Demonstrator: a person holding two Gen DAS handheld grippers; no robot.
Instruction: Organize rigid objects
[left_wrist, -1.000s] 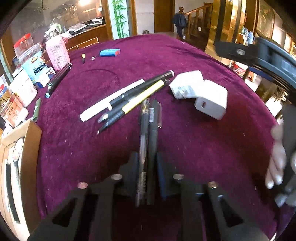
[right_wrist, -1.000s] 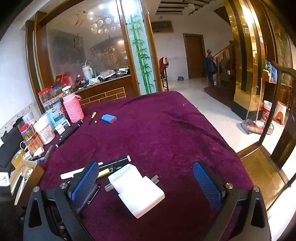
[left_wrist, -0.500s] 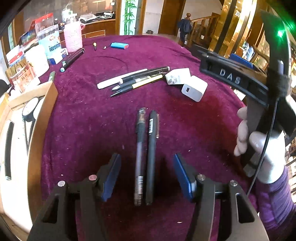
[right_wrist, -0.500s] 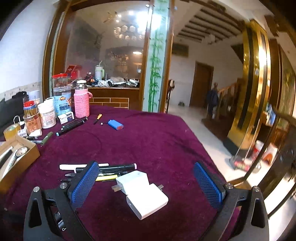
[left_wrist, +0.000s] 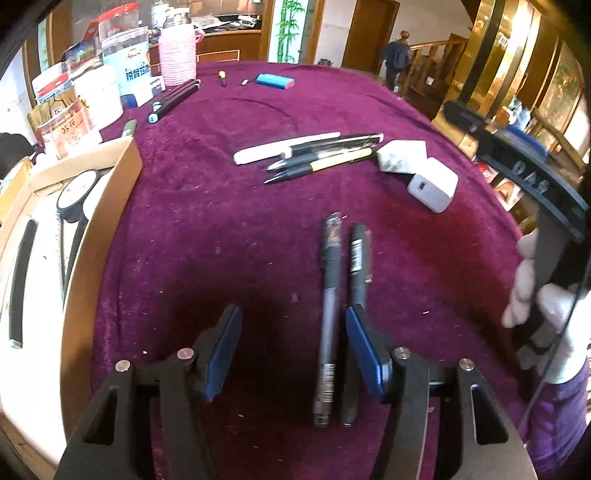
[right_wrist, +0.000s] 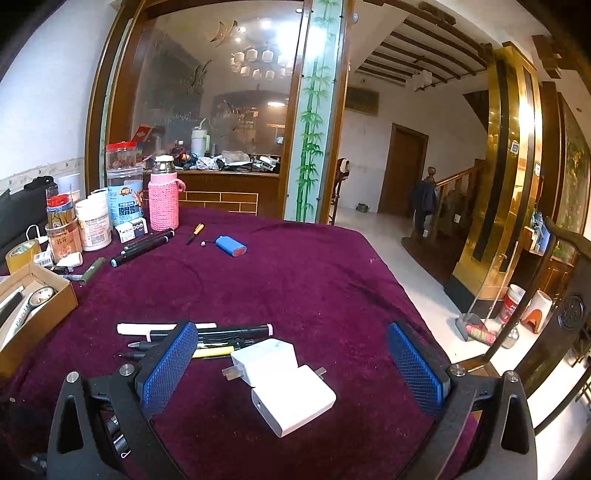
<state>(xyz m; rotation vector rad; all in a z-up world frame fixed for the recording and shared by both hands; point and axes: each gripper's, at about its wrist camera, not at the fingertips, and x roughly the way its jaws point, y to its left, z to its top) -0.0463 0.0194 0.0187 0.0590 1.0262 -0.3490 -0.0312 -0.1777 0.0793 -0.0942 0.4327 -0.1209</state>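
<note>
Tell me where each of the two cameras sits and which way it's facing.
Left wrist: sits on the left tool, angled steeply down at two dark pens; its open fingers and the gloved right hand show.
Right wrist: sits on the right tool, looking shallowly across the table at white chargers; only its open fingers show.
Shared: chargers, pen cluster, pink bottle.

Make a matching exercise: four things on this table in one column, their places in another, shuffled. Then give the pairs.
Things:
1. two dark pens
2. chargers
3. blue battery pack
4. tape roll

Places:
A. inside the cardboard box
B. far side of the cloth, near the pink bottle
C. by the left gripper
D. between the right gripper pads

Pairs: 1-C, 2-D, 3-B, 4-A
</note>
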